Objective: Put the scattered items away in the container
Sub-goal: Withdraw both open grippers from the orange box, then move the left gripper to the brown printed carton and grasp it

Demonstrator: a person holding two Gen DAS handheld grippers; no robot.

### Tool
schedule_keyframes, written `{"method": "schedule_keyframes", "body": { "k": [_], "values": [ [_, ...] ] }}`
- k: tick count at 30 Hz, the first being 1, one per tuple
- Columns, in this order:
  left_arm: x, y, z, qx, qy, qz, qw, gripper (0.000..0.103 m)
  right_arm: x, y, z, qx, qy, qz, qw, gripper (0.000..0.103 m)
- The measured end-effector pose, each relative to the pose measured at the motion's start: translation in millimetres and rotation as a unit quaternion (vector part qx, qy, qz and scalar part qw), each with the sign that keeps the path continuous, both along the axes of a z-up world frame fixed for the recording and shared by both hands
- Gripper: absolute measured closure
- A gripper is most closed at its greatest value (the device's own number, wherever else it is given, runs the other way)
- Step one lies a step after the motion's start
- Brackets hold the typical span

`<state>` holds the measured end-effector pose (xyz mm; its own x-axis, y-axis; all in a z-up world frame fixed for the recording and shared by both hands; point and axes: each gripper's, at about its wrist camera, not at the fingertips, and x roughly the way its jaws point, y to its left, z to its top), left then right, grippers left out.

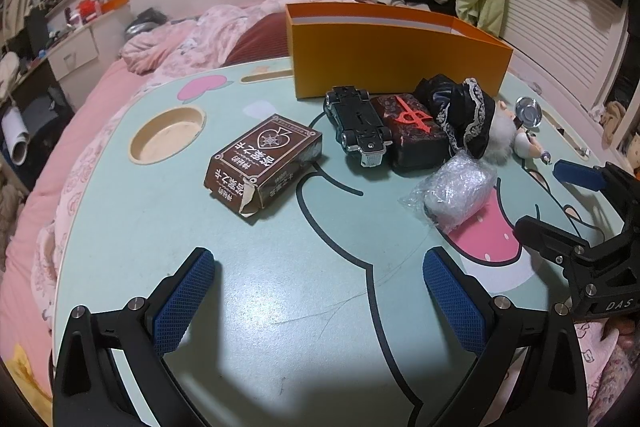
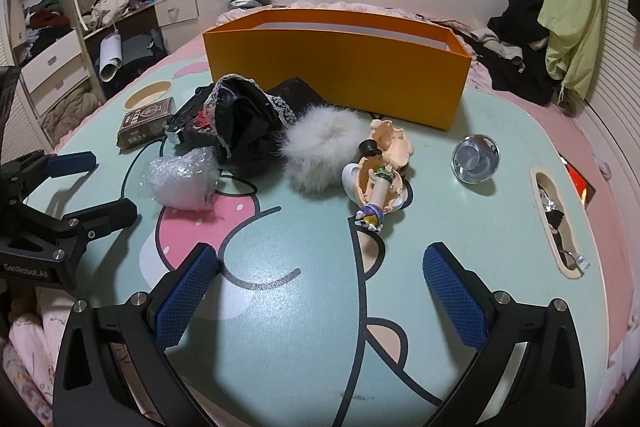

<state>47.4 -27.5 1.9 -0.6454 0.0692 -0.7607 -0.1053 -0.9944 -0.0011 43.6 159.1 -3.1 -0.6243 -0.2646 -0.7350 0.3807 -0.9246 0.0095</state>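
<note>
Both grippers, left (image 1: 318, 291) and right (image 2: 320, 287), are wide open and hold nothing. Toys like the card box (image 1: 262, 163) lie before the orange box (image 1: 400, 63). Nothing looks packed yet; next, grab one.

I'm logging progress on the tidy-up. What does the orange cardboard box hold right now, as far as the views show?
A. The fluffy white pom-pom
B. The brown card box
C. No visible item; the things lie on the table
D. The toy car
C: the orange cardboard box shows only bare inner wall, while the brown card box, upturned black toy car and fluffy white pom-pom all lie on the mint cartoon table.
</note>
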Motion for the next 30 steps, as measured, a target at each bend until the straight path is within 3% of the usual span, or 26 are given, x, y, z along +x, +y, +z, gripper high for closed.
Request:
{"method": "schedule_keyframes", "body": {
  "k": [13,18,22,28,30],
  "values": [
    [4,-4,3,0.010,0.007,-0.007,0.9999,0.000,0,0,0,0.000,0.000,0.000,1.000,0.000],
    [14,-40,32,0.020,0.066,0.025,0.9973,0.000,1,0,1,-0.003,0.000,0.000,1.000,0.000],
    [4,-64,48,-0.003,0.093,-0.025,0.9953,0.000,1,0,1,-0.003,0.000,0.000,1.000,0.000],
    [-34,-59,38,-0.056,0.039,-0.104,0.9922,0.004,1,0,0,-0.003,0.000,0.000,1.000,0.000],
    [-44,-52,33,-0.056,0.022,-0.123,0.9906,0.005,1,0,0,-0.003,0.000,0.000,1.000,0.000]
  ]
}}
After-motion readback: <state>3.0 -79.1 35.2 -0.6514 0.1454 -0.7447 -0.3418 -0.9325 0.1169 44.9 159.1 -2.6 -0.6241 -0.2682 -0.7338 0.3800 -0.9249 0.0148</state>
